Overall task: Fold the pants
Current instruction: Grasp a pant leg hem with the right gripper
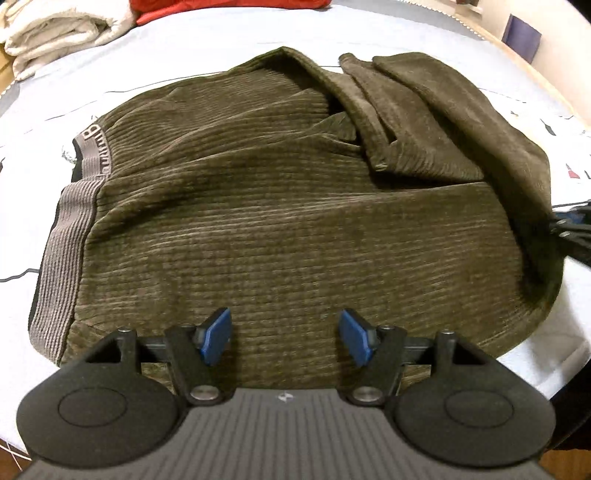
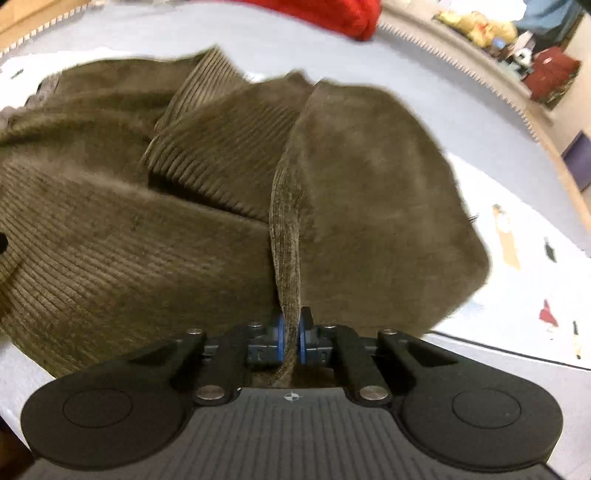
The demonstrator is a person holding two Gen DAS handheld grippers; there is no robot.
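Left wrist view: olive-brown corduroy pants (image 1: 258, 206) lie part-folded on a pale bedsheet (image 1: 546, 350), the grey elastic waistband (image 1: 62, 254) at the left edge and the legs doubled back in overlapping layers at upper right. The left gripper (image 1: 285, 338) hangs just above the near edge of the cloth, its blue pads (image 1: 216, 334) set wide apart with nothing between them. Folded cream towels (image 1: 55, 29) and a red fabric (image 1: 229, 9) sit at the far end of the bed.

Right wrist view: the right gripper (image 2: 291, 341) is pinched tight on a raised fold of the corduroy, a ridge of cloth rising from between its pads. The picture is slightly blurred.

The step in hand appears to be taking hold for the next fold. Next, the left gripper likely needs to close on the near edge so both can carry the cloth over together.
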